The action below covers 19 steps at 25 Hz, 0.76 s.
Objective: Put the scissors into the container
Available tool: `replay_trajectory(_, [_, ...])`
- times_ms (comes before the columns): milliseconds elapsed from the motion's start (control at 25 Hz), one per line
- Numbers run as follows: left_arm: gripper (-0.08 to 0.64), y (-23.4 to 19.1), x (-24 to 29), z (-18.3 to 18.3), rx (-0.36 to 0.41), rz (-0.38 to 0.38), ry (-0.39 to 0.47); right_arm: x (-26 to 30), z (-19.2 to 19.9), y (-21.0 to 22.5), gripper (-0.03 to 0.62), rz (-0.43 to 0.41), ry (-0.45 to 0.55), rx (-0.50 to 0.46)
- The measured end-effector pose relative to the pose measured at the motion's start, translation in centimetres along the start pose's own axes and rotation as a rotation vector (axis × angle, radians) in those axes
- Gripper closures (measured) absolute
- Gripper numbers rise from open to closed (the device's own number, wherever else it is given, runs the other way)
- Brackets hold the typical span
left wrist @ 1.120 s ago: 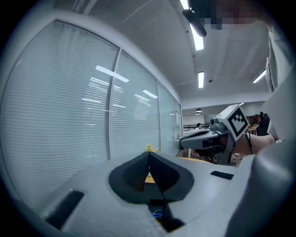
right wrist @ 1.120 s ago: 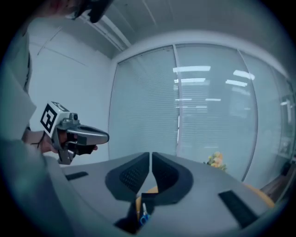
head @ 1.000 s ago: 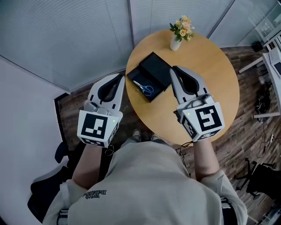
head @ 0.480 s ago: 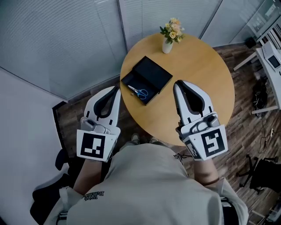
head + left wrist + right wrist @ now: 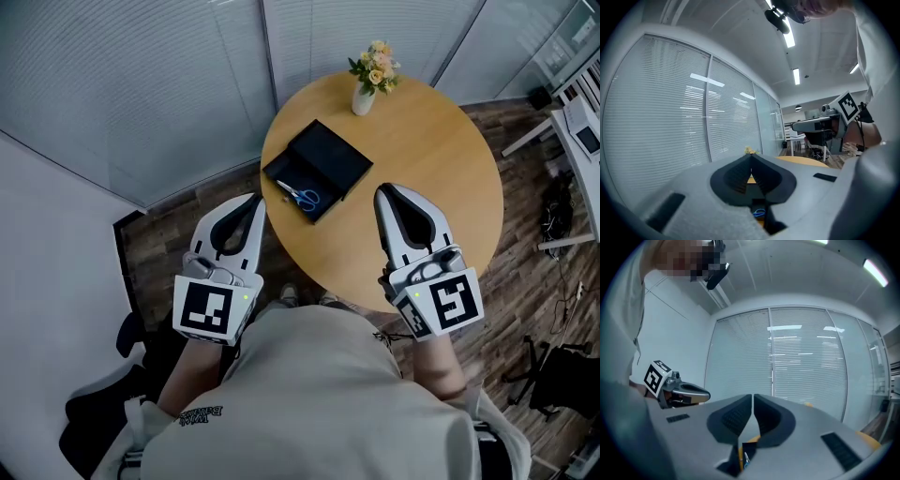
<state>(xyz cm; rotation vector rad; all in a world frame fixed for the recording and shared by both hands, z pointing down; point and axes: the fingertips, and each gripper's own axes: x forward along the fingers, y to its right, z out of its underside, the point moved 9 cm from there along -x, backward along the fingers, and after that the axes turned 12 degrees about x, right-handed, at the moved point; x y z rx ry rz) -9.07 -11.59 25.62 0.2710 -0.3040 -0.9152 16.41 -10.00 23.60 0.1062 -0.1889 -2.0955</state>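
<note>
Blue-handled scissors (image 5: 302, 196) lie inside the black rectangular container (image 5: 323, 157), at its near left end, on the round wooden table (image 5: 441, 159). My left gripper (image 5: 257, 198) is shut and empty, held off the table's left edge, near the container's near corner. My right gripper (image 5: 385, 189) is also shut and empty, over the table's near part, to the right of the container. In the left gripper view the jaws (image 5: 751, 158) meet, and the blue scissors handle (image 5: 758, 212) shows below them. The jaws (image 5: 753, 398) in the right gripper view stand closed too.
A small vase of flowers (image 5: 367, 86) stands at the table's far edge. Window blinds (image 5: 141, 84) run behind the table. Wood flooring, desks (image 5: 581, 122) and chair bases (image 5: 553, 375) lie to the right. A dark chair (image 5: 103, 394) sits at the lower left.
Both grippers have drawn back from the table toward the person; the right one no longer reaches over the container's edge. The scissors and container have not moved.
</note>
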Motion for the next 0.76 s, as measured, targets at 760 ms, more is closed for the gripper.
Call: replay_trajectory(760, [0.538,-0.5,0.4,1.1,-0.017,0.014,-0.017,0.6,0.1,0.3,0.555,0.013,-0.014,-0.023])
